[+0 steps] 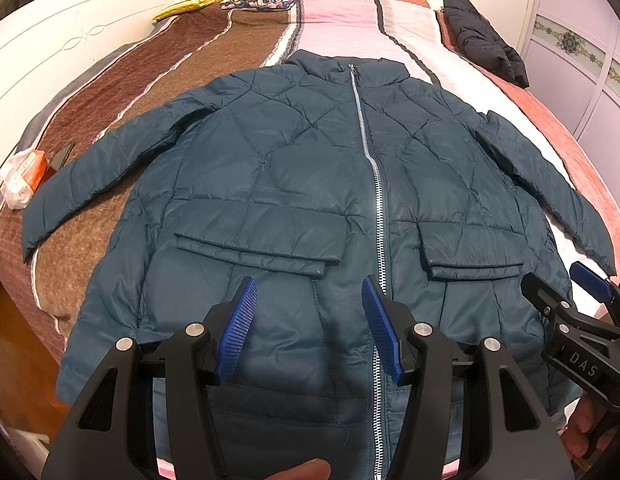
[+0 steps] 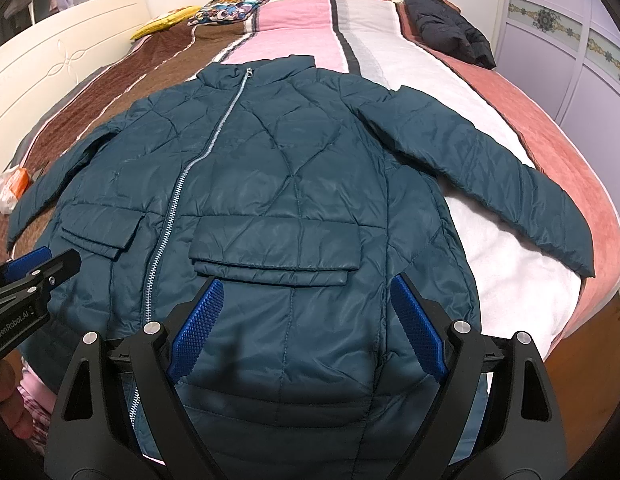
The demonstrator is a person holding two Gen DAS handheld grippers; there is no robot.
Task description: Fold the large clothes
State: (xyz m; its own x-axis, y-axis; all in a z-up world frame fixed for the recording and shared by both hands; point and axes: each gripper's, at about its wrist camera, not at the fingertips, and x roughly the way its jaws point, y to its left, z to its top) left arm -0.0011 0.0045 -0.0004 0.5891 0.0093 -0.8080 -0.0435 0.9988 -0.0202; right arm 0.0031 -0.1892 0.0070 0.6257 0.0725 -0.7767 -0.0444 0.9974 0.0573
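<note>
A black garment (image 1: 486, 42) lies at the bed's (image 1: 150, 92) far corner, a plastic bag (image 1: 24, 178) by one sleeve. The teal jacket (image 1: 294, 184) lies flat, zipped, beneath my left claw (image 1: 310, 316) and right claw (image 2: 308, 320), both wide.

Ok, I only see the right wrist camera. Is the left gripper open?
Observer: Yes. The left gripper is open, its pads apart over the jacket.
Child: What's by the orange packet?
Observer: A dark flat thing lies right beside it. I can't tell what it is.
Child: Does mine have writing on it?
Observer: Yes, the right gripper has "DAS" on its side.
</note>
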